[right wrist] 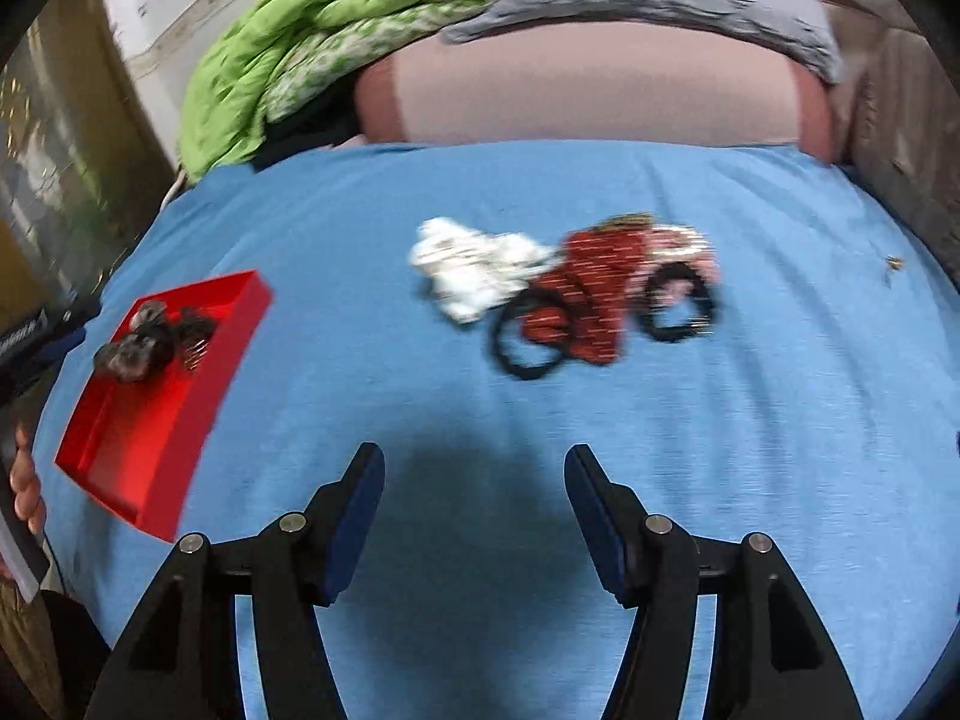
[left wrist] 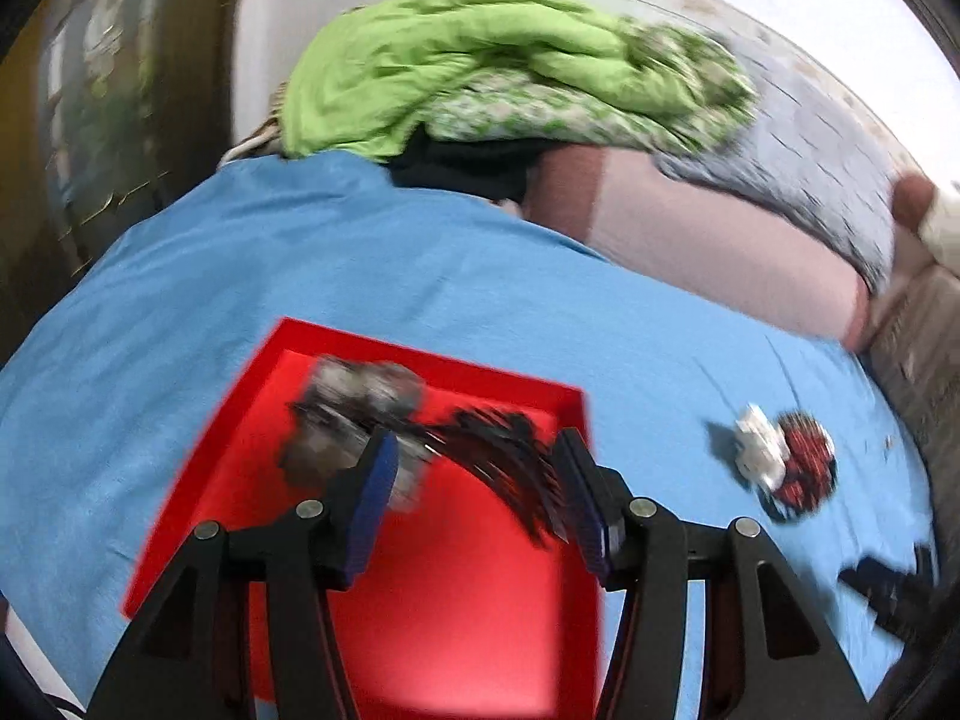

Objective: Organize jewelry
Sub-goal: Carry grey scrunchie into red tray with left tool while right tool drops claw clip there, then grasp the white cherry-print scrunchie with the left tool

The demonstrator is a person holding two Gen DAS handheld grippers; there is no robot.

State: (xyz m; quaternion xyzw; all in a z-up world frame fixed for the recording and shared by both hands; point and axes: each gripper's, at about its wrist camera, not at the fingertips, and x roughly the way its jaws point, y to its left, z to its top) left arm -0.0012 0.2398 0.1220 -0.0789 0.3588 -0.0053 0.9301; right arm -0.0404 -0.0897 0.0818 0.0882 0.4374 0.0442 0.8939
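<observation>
Blue cloth [right wrist: 420, 396] bears red tray [right wrist: 198, 372]; both grippers' jaws spread.

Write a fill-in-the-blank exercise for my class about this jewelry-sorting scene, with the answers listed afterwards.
1. The tray that already holds some jewelry is coloured ____.
2. The pile not yet sorted lies on a ____ cloth.
3. The jaws of the right gripper are ____.
4. The left gripper hovers over the ____.

Answers: red; blue; open; tray
</observation>
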